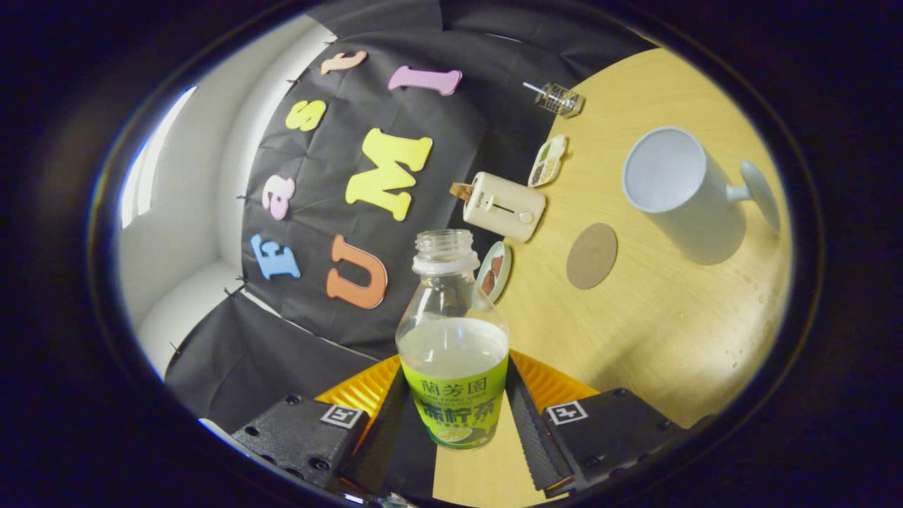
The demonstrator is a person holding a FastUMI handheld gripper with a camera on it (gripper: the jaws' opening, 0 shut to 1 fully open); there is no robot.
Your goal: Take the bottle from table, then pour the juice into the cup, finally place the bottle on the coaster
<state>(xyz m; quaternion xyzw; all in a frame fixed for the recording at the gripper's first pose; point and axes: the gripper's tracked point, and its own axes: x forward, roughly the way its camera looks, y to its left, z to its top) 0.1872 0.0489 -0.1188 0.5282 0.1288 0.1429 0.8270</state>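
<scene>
Bottle [453,346] (uncapped) sits clamped between hand-held gripper [455,416] fingers.

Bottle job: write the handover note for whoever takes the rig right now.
Claw: shut on the bottle, one finger on each side of its label, view tilted.
Bottle: uncapped, partly full of pale liquid.
Cup: white mug standing on the table, beyond the fingers; looks empty.
Coaster: round, bare, between the bottle and the cup.
Done: bottle taken.
Left: pour into the cup, then set the bottle on the coaster.
</scene>
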